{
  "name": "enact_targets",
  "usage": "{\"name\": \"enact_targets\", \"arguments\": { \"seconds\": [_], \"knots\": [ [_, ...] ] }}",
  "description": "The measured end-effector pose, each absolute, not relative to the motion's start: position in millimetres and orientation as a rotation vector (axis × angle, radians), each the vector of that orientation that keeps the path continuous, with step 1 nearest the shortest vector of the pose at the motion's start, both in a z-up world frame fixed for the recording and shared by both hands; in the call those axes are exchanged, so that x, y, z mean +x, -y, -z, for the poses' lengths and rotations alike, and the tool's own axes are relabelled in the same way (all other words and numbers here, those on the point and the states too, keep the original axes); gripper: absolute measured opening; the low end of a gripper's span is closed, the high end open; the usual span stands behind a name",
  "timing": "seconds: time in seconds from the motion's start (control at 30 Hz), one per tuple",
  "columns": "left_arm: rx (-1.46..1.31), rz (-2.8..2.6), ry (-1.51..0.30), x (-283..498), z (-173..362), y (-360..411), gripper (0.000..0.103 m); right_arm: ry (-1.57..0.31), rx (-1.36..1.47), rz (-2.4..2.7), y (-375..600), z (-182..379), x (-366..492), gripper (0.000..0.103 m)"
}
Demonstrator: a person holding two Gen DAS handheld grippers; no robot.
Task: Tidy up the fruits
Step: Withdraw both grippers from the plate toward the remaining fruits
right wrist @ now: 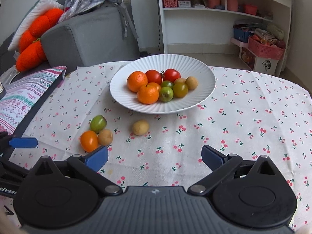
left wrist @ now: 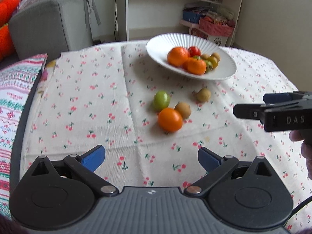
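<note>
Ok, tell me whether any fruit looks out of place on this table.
Four fruits lie loose on the tablecloth, outside the white plate holding the rest: a green fruit, an orange fruit and a tan fruit clustered together, and another tan one apart.

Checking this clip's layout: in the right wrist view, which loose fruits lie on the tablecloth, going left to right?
Orange tomato → green fruit → brown round fruit → pale brown fruit, which lies apart from the other three.

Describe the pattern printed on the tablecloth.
Small red cherries with green stems on a white tablecloth; clearest in the right wrist view.
</note>
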State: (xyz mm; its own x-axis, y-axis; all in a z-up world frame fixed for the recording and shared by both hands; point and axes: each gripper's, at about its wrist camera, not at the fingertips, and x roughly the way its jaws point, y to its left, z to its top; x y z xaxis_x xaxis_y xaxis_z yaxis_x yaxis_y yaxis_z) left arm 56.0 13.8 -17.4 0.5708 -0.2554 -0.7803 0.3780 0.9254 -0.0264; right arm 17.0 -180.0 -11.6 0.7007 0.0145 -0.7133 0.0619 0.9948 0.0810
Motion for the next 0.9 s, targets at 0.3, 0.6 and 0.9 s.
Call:
{"name": "enact_targets", "arguments": {
  "seconds": [0.3, 0.6, 0.9],
  "knots": [
    [0.179, 0.378, -0.946, 57.8, 41.3, -14.9, 0.091, -0.849, 0.068, 0.056, 174.2, 34.0, 23.8, 0.102],
    [0.184, 0.389, -0.848, 57.4, 52.0, -5.3, 0.091, -0.848, -0.018, 0.063, 168.5, 47.1, 28.5, 0.102],
    [0.164, 0.388, -0.798, 70.0, 52.8, 7.2, 0.086, -0.791, -0.007, 0.065, 172.7, 50.2, 43.9, 0.102]
  ]
}}
